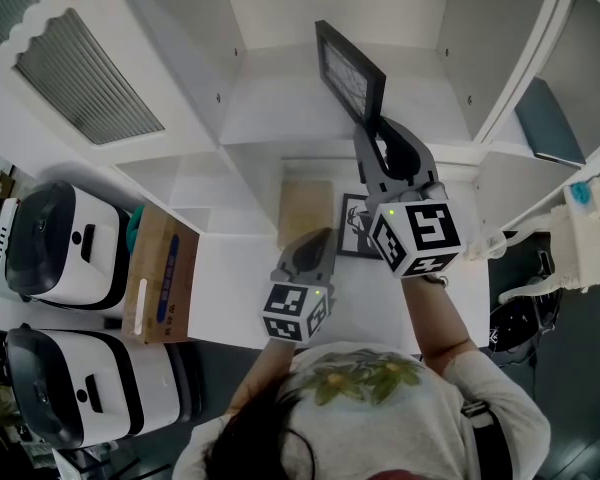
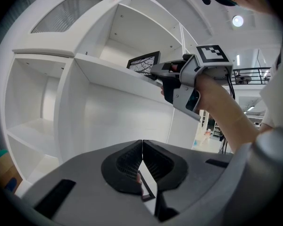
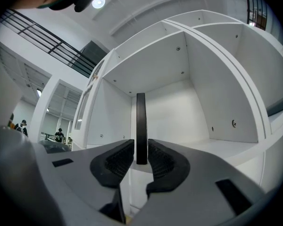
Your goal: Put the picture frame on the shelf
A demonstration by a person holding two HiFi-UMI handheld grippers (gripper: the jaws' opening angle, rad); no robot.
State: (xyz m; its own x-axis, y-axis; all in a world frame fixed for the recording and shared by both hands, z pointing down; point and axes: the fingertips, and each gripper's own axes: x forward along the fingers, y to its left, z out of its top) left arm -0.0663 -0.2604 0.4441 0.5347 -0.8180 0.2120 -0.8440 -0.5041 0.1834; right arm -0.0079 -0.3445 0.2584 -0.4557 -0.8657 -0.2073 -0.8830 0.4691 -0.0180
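Note:
A black picture frame point(image 1: 350, 71) stands upright in the upper compartment of the white shelf unit point(image 1: 280, 98). My right gripper point(image 1: 370, 128) is shut on its lower edge. In the right gripper view the frame point(image 3: 141, 121) shows edge-on between the pads of that gripper point(image 3: 141, 153), with the compartment's back wall behind it. The left gripper view shows the frame point(image 2: 144, 63) at the shelf board's front edge, with the right gripper point(image 2: 153, 75) on it. My left gripper point(image 1: 314, 238) hangs lower, over the counter, shut point(image 2: 142, 150) with nothing in it.
A second framed picture point(image 1: 354, 226) and a wooden board point(image 1: 305, 211) lie on the counter below. A cardboard box point(image 1: 160, 273) and two white appliances point(image 1: 55, 243) point(image 1: 75, 383) stand at the left. A louvred cabinet door point(image 1: 85, 73) is at upper left; a dark book point(image 1: 548, 123) is at the right.

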